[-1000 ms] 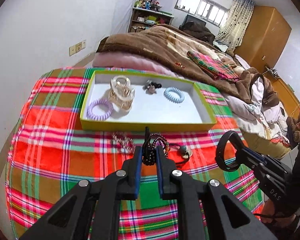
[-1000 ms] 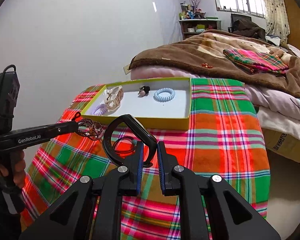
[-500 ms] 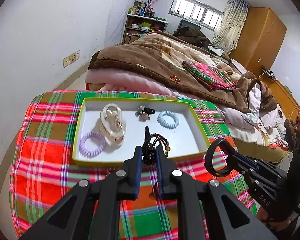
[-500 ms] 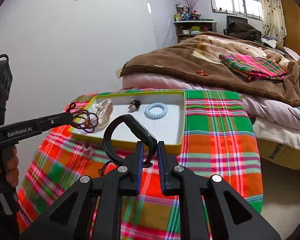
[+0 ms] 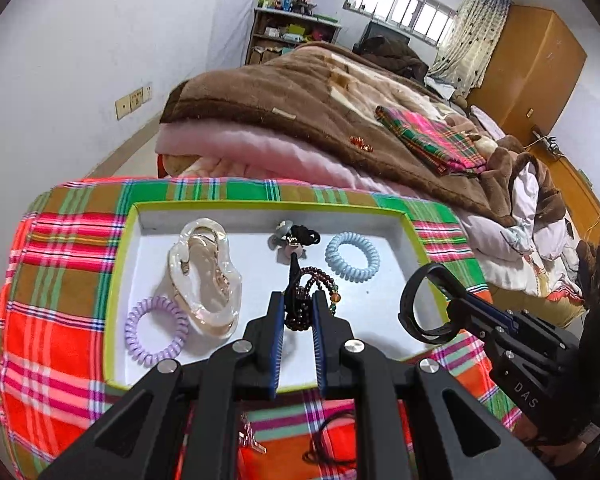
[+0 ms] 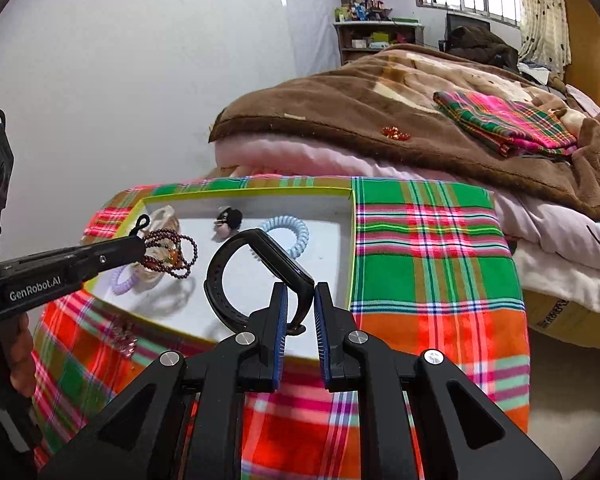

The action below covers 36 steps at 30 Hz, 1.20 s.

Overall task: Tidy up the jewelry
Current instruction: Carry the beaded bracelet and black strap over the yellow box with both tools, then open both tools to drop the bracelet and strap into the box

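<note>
left wrist: left claw (image 5: 297, 307) gripping bead bracelet (image 5: 305, 296)

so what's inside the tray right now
A clear hair claw, purple hair tie, blue hair tie and a black scrunchie, partly hidden by the held bead bracelet.

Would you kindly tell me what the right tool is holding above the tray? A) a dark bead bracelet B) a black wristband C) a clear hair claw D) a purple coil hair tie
B: the right tool grips the black wristband; the beads hang from the left tool.
</note>
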Motion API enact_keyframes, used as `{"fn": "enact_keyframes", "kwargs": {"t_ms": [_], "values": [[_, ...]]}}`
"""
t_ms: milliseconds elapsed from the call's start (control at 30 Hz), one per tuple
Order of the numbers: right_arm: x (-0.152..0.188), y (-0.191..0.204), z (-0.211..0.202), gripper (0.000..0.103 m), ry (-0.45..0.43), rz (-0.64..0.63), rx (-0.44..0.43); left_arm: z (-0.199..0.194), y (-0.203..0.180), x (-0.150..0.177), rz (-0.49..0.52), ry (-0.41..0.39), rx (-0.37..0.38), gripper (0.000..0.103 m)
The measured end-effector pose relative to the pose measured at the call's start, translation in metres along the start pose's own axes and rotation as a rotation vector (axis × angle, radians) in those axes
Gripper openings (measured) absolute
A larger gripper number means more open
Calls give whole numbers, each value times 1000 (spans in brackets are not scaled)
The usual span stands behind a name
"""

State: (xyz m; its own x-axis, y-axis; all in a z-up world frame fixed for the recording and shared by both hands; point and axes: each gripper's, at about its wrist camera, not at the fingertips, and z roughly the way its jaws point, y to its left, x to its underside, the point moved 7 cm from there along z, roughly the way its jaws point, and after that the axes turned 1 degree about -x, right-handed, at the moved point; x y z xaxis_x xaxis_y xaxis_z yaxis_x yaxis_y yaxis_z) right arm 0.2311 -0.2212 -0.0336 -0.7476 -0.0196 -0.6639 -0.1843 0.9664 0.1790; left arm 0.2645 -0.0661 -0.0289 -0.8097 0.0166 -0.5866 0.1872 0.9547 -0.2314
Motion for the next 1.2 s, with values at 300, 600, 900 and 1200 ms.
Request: {"fn": "enact_keyframes", "kwargs": {"t_ms": [300,600,900,1200], "values": [[4,2,29,14,66,-52,14,29,3,2,10,48,-21,14],[4,4,41,14,94,-103,54,41,5,5,16,78,-30,14],[3,4,44,14,102,-115,63,47,6,8,13,92,-46,15],[2,2,43,14,88,-92,59,47,7,9,7,97,-52,16]]}}
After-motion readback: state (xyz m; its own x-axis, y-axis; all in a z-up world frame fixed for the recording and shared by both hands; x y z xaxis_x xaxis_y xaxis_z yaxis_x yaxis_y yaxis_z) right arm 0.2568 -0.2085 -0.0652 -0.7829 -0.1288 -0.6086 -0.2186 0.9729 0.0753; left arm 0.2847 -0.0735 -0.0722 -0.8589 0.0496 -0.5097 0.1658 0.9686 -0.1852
